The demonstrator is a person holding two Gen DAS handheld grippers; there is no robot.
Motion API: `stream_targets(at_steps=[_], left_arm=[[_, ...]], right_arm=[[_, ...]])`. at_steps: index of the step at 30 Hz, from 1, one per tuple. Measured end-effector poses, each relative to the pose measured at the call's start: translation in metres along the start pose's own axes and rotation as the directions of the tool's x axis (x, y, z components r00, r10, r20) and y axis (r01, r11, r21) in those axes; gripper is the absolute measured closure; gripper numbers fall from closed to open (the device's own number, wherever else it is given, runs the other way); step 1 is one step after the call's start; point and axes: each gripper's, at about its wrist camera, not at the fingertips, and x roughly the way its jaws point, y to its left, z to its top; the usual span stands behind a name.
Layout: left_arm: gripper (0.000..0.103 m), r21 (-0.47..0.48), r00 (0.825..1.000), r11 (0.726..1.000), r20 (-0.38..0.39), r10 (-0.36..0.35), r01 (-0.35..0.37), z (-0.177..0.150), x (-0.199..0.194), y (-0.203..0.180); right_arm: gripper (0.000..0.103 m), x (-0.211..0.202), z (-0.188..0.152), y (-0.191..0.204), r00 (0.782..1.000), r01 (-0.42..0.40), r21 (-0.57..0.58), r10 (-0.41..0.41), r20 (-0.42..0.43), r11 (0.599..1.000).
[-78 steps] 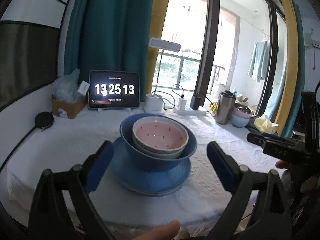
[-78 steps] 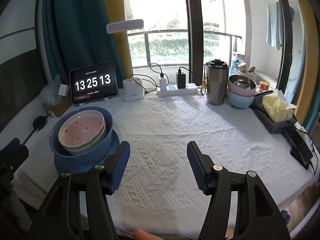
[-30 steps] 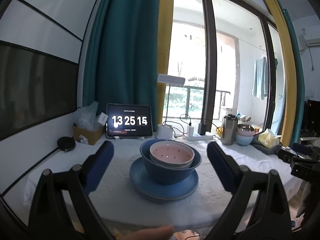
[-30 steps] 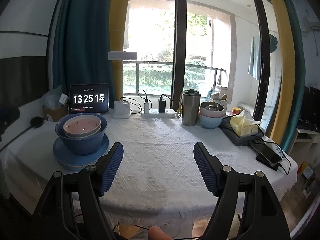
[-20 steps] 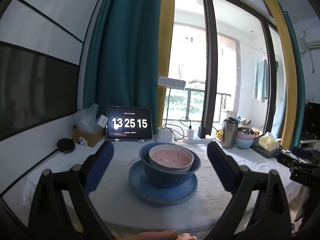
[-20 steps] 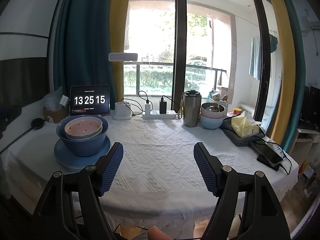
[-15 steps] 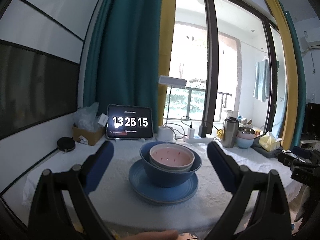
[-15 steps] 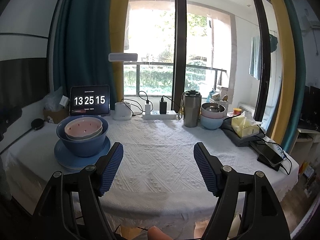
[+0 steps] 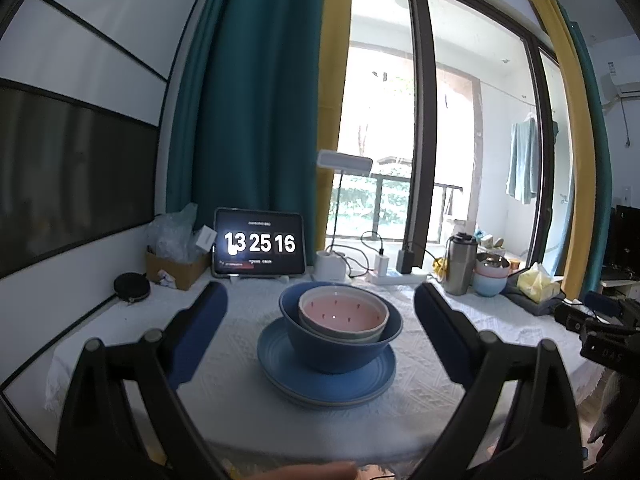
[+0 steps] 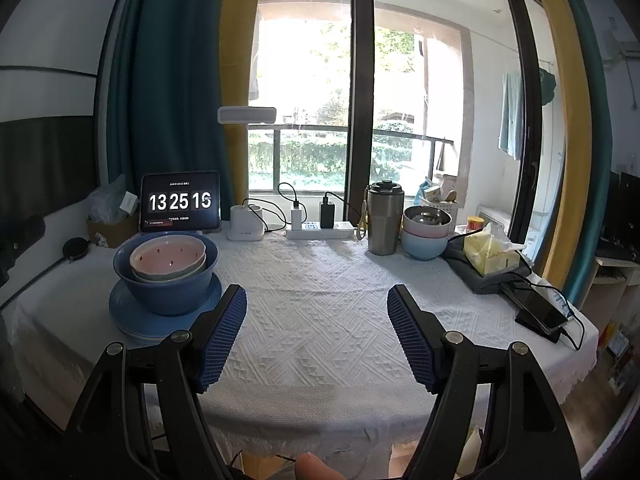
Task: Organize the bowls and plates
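Note:
A stack stands on the white tablecloth: a blue plate [image 9: 320,380] [image 10: 132,322] at the bottom, a dark blue bowl [image 9: 344,350] [image 10: 172,292] on it, and a pink speckled bowl [image 9: 344,314] [image 10: 168,258] nested inside over a pale one. My left gripper [image 9: 320,320] is open, held back from the table with the stack framed between its fingers and nothing touched. My right gripper [image 10: 316,312] is open too, over the bare cloth right of the stack. A second small pile, a pink bowl on a light blue bowl [image 10: 424,242] [image 9: 486,286], sits at the back right.
Along the back edge stand a tablet clock [image 10: 180,202], a white lamp base [image 10: 246,224], a power strip [image 10: 320,232] with chargers and a steel tumbler [image 10: 384,218]. At right are a tissue pack [image 10: 490,250] and a phone [image 10: 540,312] on a cable. A cardboard box [image 9: 176,270] sits far left.
Since the oldest frames both grippers have pulled back from the table and tilted up toward level. Over the last second nothing has moved but the clock digits.

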Motion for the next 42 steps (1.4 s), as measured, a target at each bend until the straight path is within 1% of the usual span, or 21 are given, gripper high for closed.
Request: stream_targets(at_steps=[15,42], left_arm=[[0.008,-0.001,1.000,1.000,-0.003,-0.010,0.010,-0.0029,-0.0045,-0.0030],[0.008,-0.002,1.000,1.000,-0.003,-0.005,0.005,-0.0041,-0.0050,-0.0030]], right_arm=[[0.027,0.0029,-0.0001,0.0016,1.000,-0.005,0.002,0.005,-0.011,1.000],[0.027,0.0034,-0.0007,0.0020,1.000,-0.005,0.001,0.005,-0.011,1.000]])
